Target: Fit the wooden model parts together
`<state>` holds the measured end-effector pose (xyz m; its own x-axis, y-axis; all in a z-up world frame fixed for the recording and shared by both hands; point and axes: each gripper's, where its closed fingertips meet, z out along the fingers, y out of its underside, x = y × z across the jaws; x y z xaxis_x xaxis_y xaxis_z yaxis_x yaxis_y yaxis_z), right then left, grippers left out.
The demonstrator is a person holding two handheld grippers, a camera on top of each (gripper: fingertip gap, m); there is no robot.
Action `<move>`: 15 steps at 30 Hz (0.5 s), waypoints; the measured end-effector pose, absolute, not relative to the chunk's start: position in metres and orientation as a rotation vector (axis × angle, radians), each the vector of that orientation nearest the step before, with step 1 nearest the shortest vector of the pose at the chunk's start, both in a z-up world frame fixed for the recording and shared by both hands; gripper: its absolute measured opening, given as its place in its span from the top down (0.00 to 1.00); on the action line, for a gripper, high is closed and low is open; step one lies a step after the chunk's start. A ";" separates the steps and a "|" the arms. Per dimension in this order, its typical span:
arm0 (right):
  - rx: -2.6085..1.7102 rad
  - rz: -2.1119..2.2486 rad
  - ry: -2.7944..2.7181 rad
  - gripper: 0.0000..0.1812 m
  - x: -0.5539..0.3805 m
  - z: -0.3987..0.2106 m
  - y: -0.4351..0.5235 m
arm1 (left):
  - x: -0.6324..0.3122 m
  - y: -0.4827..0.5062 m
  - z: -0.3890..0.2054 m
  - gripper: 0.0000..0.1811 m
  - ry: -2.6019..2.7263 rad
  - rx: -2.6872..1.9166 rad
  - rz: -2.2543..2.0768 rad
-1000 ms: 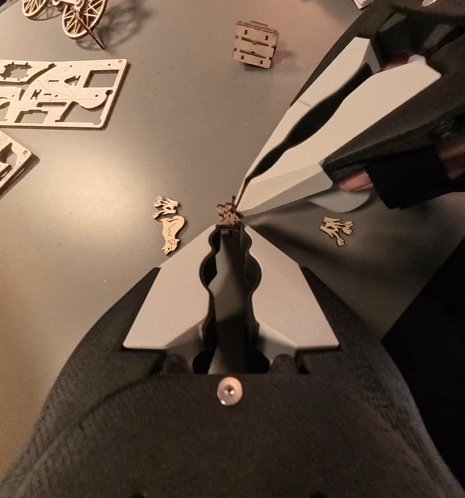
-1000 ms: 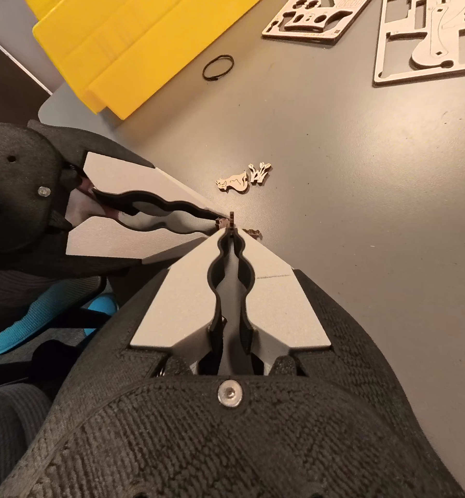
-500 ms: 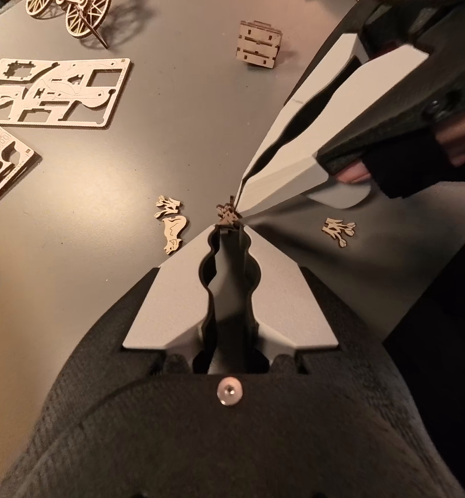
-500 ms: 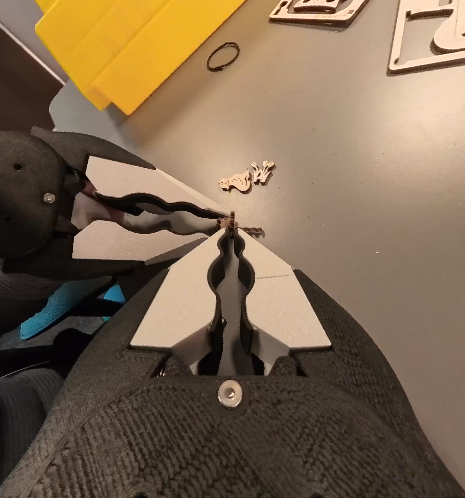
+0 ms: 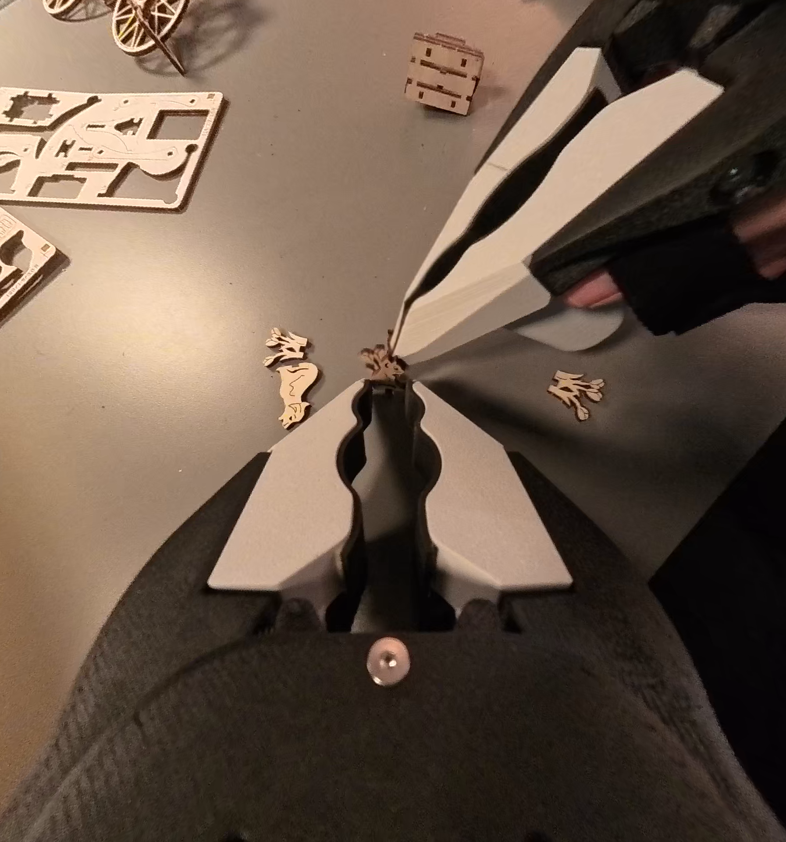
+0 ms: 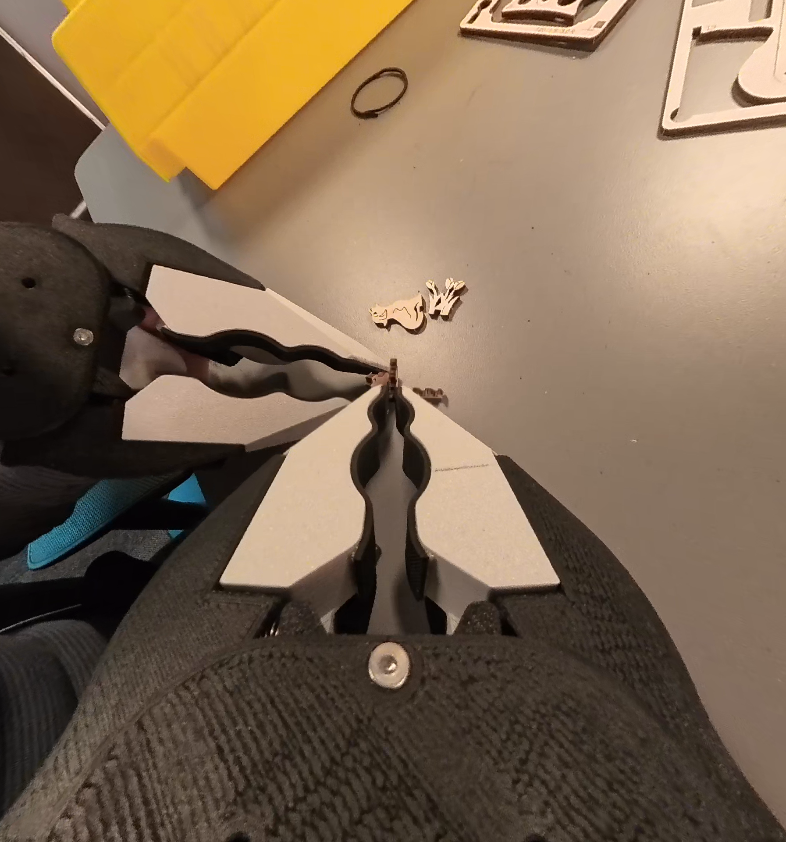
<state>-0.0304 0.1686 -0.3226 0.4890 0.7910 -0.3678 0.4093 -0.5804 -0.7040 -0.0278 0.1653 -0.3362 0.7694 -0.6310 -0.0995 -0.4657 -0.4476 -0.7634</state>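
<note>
My left gripper (image 5: 388, 387) is shut on a small wooden part (image 5: 381, 362) just above the grey table. My right gripper (image 5: 395, 342) comes in from the upper right, shut on a thin slotted wooden part seen edge-on (image 6: 393, 370). The two parts touch at the meeting fingertips; how far they interlock is hidden. In the right wrist view my right gripper (image 6: 392, 391) is at the centre and the left gripper (image 6: 372, 373) reaches in from the left.
A cat-shaped piece (image 5: 297, 392) and flower pieces (image 5: 288, 346) (image 5: 575, 392) lie flat nearby. A small wooden box (image 5: 443, 73), a wheeled model (image 5: 145, 23) and cut-out sheets (image 5: 95, 146) sit farther back. A yellow tray (image 6: 209, 68) and a black ring (image 6: 379, 98) are at the table's corner. Both grippers' tips are close together, under 4 cm apart. Both grippers' tips are roughly 30 cm from the wheeled model (image 5: 145, 23).
Both grippers stay tip to tip on the parts. The right gripper has shifted slightly and tilted; the views have drifted a little.
</note>
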 end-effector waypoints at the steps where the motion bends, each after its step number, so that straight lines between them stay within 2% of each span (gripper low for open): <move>1: -2.201 0.934 -0.992 1.00 -0.030 -0.323 0.168 | -0.028 0.165 -0.336 0.93 0.815 -2.125 -0.252; 15: -2.188 0.979 -0.957 1.00 -0.029 -0.323 0.167 | -0.028 0.165 -0.337 0.93 0.813 -2.128 -0.261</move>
